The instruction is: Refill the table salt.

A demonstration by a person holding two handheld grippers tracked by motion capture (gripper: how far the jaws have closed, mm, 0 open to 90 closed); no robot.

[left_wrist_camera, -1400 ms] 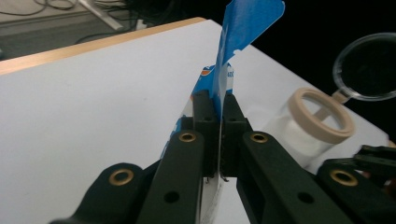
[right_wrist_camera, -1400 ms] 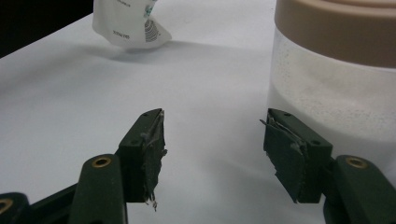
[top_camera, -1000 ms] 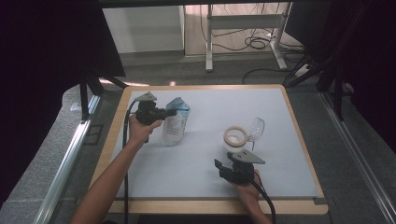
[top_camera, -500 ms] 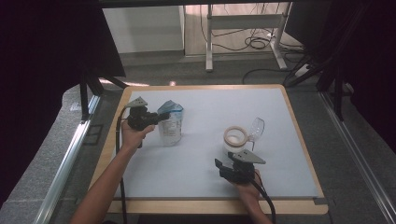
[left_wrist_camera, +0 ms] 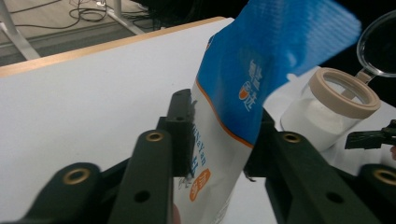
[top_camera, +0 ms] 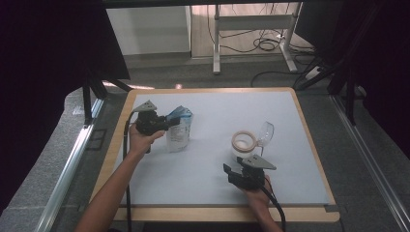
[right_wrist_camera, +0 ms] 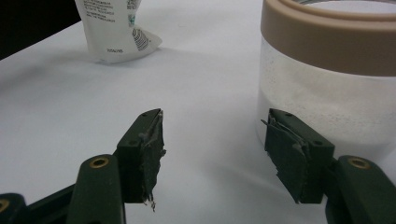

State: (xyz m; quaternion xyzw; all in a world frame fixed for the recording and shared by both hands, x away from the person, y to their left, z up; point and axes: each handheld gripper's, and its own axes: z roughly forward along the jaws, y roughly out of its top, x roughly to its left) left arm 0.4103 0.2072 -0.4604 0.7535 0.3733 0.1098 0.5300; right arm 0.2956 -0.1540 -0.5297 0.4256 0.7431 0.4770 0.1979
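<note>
A blue-and-white pouch [top_camera: 178, 129] stands upright on the white mat's left side. My left gripper [top_camera: 168, 123] is shut on its upper part from the left. In the left gripper view, the pouch [left_wrist_camera: 243, 79] sits pinched between both jaws of the left gripper [left_wrist_camera: 219, 140]. A clear jar [top_camera: 243, 141] with a tan rim and white powder inside stands right of centre, its clear hinged lid [top_camera: 265, 132] flipped open. My right gripper [top_camera: 230, 175] rests open near the front edge, just in front of the jar. Close to the right jaw of the right gripper [right_wrist_camera: 219, 154] stands the jar [right_wrist_camera: 327, 70]; the pouch's base [right_wrist_camera: 116, 32] is far off.
The white mat [top_camera: 212, 111] lies inside a wooden table border [top_camera: 222, 213]. A metal rail [top_camera: 72, 159] runs along the left. Cables and a desk frame [top_camera: 251, 29] are on the floor beyond the table.
My left gripper has shifted slightly left with the pouch in it. The right gripper and the jar have not moved.
</note>
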